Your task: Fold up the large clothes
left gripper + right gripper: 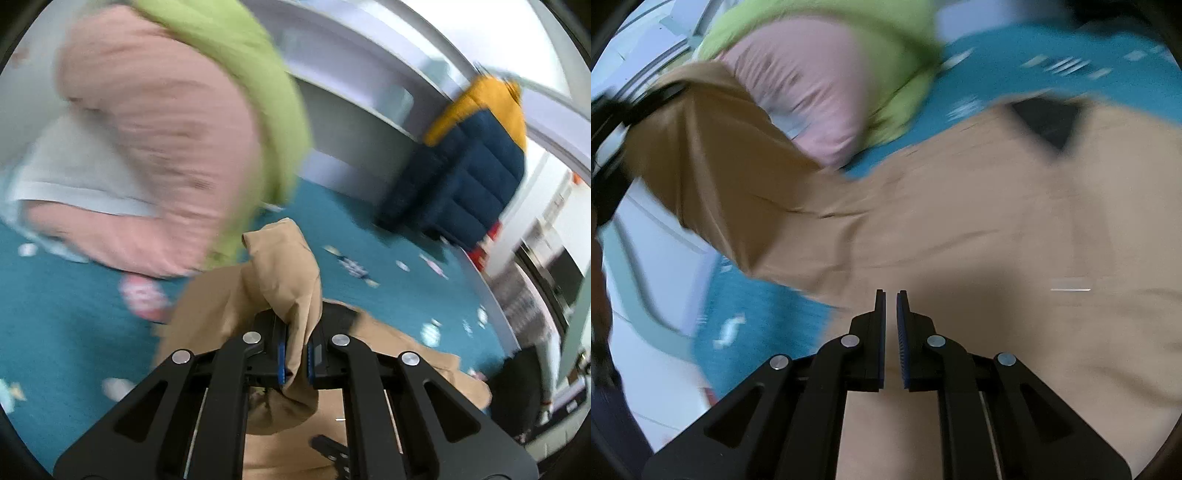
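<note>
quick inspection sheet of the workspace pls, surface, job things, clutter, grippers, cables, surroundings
surface: teal patterned cover, blurred
job's things: tan garment spread flat, one part lifted
clutter: pink and green bedding; yellow and navy puffer jacket
grippers: left gripper shut on a bunch of the tan garment; right gripper nearly shut, nothing between its pads, above the garment
cables: nothing seen
surroundings: pale wall or frame, blurred

Left wrist view: looks down along its fingers (pixel 280 350), close over tan cloth (pixel 288 266) and teal bedcover (pixel 74 295). Right wrist view: same tilt, close above cloth (pixel 997 221). Shared: cloth, pink-green pile (pixel 155 147) (pixel 820 85), bedcover (pixel 1052 48).
</note>
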`<act>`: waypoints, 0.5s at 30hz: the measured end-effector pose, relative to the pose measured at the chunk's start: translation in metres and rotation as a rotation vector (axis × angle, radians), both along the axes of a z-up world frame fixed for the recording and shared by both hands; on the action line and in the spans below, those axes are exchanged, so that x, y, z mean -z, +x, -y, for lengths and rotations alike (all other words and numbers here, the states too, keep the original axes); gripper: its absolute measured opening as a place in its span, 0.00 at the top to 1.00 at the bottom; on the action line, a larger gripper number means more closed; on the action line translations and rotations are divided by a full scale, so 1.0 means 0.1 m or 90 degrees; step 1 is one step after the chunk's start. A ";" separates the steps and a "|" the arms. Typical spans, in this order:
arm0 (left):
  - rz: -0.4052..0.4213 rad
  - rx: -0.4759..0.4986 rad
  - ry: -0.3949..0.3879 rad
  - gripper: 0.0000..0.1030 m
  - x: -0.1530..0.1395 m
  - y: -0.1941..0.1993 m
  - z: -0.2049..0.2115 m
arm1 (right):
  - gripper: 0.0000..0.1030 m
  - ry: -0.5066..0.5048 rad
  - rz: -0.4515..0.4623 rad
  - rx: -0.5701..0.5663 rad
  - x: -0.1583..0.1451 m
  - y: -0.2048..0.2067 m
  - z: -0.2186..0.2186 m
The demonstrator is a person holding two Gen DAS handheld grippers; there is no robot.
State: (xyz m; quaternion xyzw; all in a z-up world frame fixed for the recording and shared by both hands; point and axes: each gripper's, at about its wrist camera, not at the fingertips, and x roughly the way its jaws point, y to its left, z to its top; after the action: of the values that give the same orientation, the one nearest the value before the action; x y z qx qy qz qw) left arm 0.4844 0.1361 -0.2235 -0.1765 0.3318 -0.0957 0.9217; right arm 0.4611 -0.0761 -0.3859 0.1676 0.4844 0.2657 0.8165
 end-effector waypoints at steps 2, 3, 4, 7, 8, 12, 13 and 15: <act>-0.017 0.037 0.007 0.93 0.10 0.17 0.52 | 0.93 -0.051 0.025 0.062 -0.07 -0.08 0.62; -0.033 0.060 0.009 0.93 0.20 0.26 0.85 | 0.93 -0.065 0.029 0.097 -0.10 -0.10 0.92; -0.058 0.077 0.009 0.93 0.33 0.35 1.08 | 0.93 -0.075 0.031 0.144 -0.12 -0.14 1.30; -0.115 0.122 0.044 0.93 0.74 0.52 1.78 | 0.93 -0.111 0.056 0.245 -0.17 -0.26 2.03; -0.138 0.134 0.064 0.93 0.91 0.55 2.01 | 0.93 -0.134 0.071 0.285 -0.17 -0.35 2.34; -0.222 0.157 0.117 0.93 1.56 0.65 2.54 | 0.93 -0.174 0.091 0.420 -0.06 -0.65 3.13; -0.236 0.156 0.131 0.93 1.70 0.66 2.62 | 0.92 -0.167 0.075 0.453 0.00 -0.69 3.31; -0.262 0.155 0.167 0.92 1.94 0.70 2.70 | 0.92 -0.110 0.039 0.524 0.15 -0.79 3.71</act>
State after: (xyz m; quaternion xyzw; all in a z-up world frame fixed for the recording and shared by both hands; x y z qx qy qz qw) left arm 0.5542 -0.1342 -0.4174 -0.0300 0.5403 -0.1244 0.8317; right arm 0.3823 -0.4474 -0.4008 0.2702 0.3729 -0.1191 0.8796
